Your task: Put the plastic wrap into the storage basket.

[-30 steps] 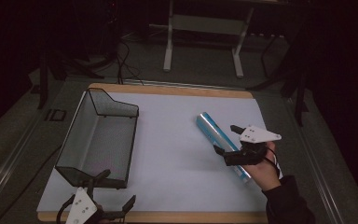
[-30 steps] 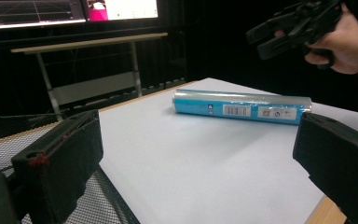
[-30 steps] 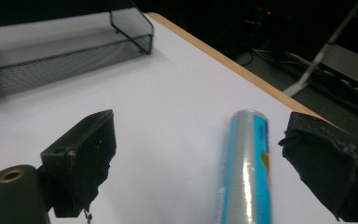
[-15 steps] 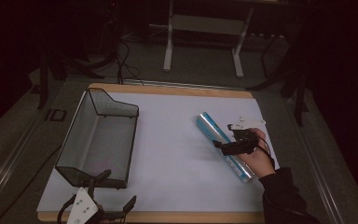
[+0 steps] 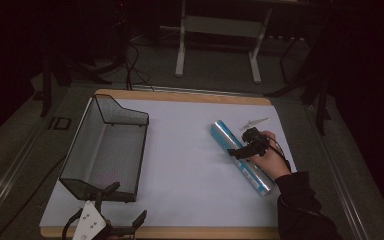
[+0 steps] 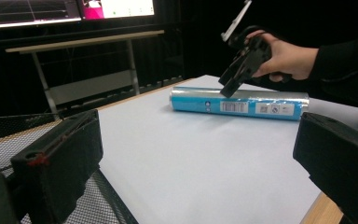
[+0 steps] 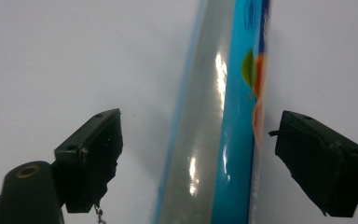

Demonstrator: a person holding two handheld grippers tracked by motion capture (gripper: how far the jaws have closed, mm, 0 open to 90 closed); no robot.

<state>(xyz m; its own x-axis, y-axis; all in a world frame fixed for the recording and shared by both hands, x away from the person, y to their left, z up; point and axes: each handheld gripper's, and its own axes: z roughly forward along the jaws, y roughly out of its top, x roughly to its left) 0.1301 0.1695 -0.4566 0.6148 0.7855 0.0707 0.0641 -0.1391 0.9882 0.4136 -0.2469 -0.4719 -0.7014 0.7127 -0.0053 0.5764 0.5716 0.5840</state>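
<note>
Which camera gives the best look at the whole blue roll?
The left gripper view: the blue roll lies side-on, end to end, labels visible. The high view shows it full length but small, partly under the right gripper. The right gripper view shows a close section between open jaws.

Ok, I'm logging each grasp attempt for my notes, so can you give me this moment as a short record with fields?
surface: white sheet on a wood-edged table
target: blue roll with a barcode label, lying flat
right gripper: above the roll, jaws either side, just been closing, pads not yet touching
left gripper: open, at the near table edge, holding nothing
other item: black wire mesh basket, on the left of the sheet
</note>
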